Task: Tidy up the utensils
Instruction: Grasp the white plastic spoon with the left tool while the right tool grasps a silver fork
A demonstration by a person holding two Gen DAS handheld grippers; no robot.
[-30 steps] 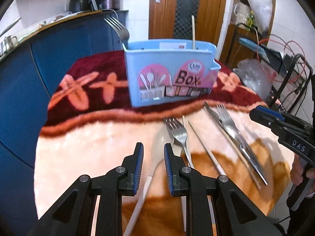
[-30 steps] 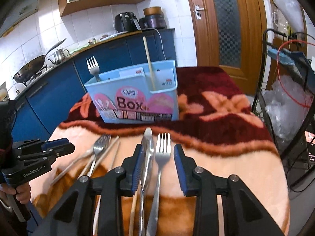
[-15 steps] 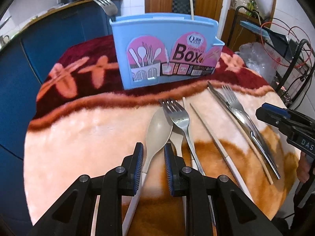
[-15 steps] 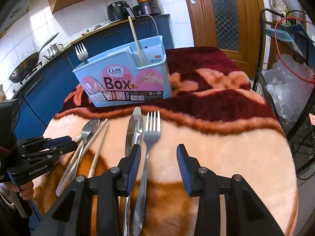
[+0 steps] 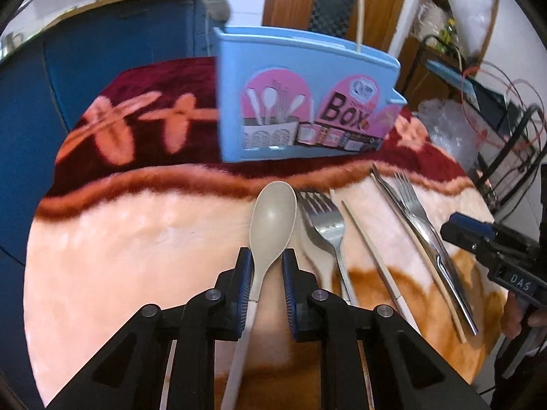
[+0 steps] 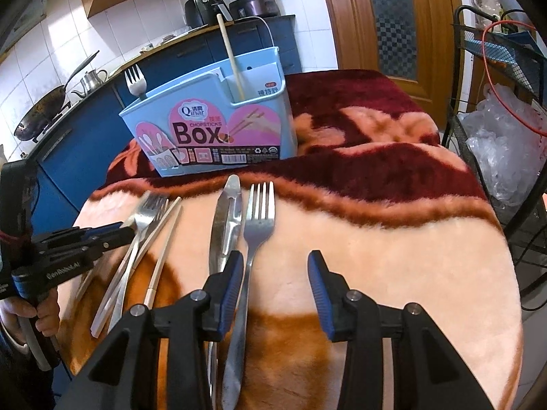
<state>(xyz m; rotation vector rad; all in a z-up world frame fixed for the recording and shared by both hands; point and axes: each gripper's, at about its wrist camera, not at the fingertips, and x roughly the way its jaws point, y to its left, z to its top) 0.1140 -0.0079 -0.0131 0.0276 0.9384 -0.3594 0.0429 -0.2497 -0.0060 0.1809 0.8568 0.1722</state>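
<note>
Left gripper (image 5: 267,266) fingers lately narrowing, now astride the beige spoon (image 5: 271,215), not clamped; right gripper (image 6: 275,273) wider, empty.

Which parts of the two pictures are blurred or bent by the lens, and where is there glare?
Left wrist view: the blue box and the fork standing in it are motion-smeared, while the beige spoon is sharper. Right wrist view: sharp overall; the door bows from fisheye distortion, and the steel fork carries bright glare.

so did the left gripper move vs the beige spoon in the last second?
Yes. The left gripper has come forward and down along the beige spoon, toward the blue box; its jaws, just closing, now straddle the spoon's neck.
</note>
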